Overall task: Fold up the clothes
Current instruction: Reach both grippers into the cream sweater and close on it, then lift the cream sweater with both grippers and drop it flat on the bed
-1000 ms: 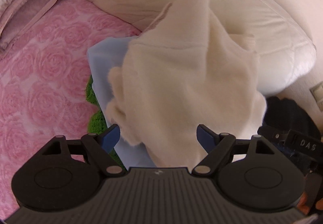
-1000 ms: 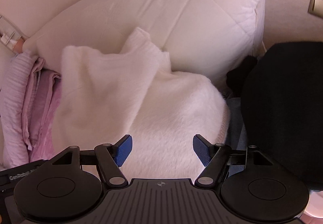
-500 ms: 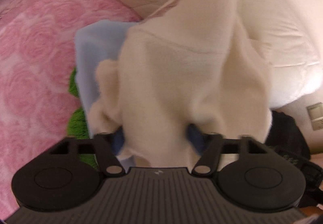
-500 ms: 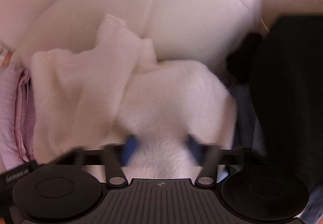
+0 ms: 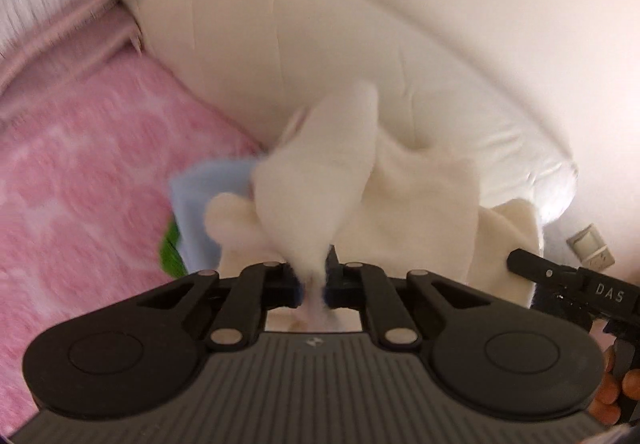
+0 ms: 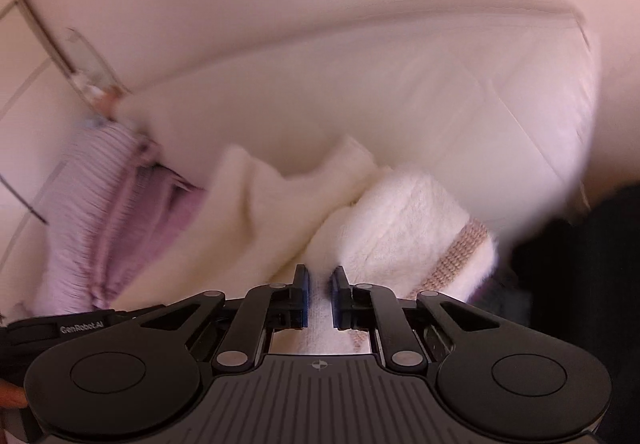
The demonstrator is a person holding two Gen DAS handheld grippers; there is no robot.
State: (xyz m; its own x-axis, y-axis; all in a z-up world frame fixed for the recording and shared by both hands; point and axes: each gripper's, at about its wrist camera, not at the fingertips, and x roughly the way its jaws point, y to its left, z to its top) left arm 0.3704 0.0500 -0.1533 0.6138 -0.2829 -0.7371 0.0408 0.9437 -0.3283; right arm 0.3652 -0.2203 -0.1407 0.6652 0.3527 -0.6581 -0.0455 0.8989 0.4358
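Note:
A fluffy cream garment (image 5: pixel 400 203) is lifted off the bed, blurred by motion. My left gripper (image 5: pixel 313 280) is shut on a pinch of its fabric. In the right wrist view the same cream garment (image 6: pixel 400 228) shows a knitted tan cuff band (image 6: pixel 460 256), and my right gripper (image 6: pixel 320 296) is shut on another fold of it. The right gripper's body (image 5: pixel 576 288) shows at the right edge of the left wrist view, close beside the left one.
A pink rose-patterned blanket (image 5: pixel 88 179) covers the bed. A light blue cloth (image 5: pixel 200 199) and a green item (image 5: pixel 172 252) lie under the garment. A big cream pillow (image 5: pixel 320 43) is behind. Folded lilac bedding (image 6: pixel 108 211) is at left, a dark mass (image 6: pixel 580 264) at right.
Both grippers went from open around the cream garment to shut on it. The garment is now pulled up and bunched, and both views have tilted up toward the pillow.

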